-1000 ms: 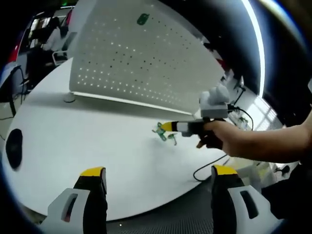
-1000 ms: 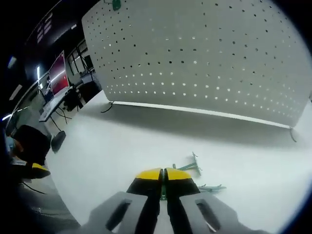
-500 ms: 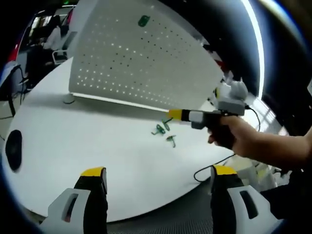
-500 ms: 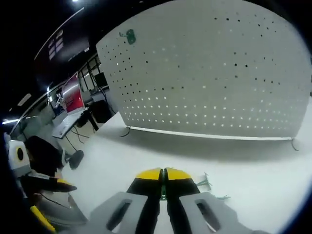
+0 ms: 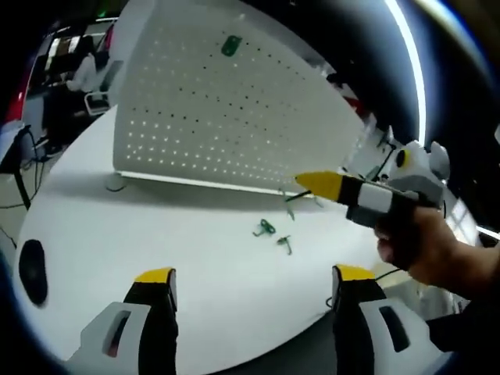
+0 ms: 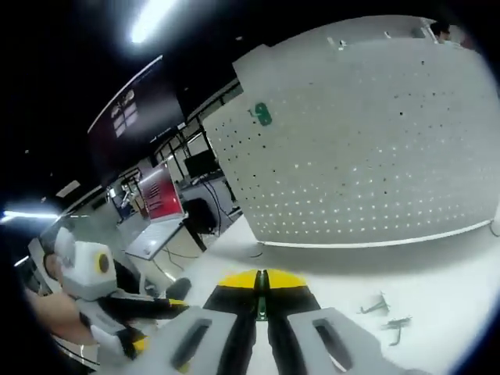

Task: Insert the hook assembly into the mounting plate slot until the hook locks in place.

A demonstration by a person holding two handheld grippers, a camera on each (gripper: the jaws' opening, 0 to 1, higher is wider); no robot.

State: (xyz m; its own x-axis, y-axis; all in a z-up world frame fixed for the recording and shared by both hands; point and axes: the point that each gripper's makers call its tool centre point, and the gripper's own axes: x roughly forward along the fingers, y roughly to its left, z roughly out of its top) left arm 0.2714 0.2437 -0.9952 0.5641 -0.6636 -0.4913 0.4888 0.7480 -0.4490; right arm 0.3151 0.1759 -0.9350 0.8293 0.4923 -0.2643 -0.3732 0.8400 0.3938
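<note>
The hook was pinched in the right gripper, whose yellow tips were closed on it; in the left gripper view it hung as a thin green wire just under those tips, above the table and in front of the lower edge of the board. In the right gripper view the same tips met with only a dark sliver between them, and there the hook itself was too small to make out. I judge that it was held at one end so that the free end could go into a hole of the board, which stood upright on small feet at the back of the table, its face turned to the person. One green piece already sat high on the board, so the slot was probably somewhere on that face; which hole was meant I cannot tell. Two spare hooks lay near each other on the table, well apart from the board, within reach for later. The left gripper stood released with its jaws wide apart and nothing between them, held low and back, probably to keep the whole scene in view.
</note>
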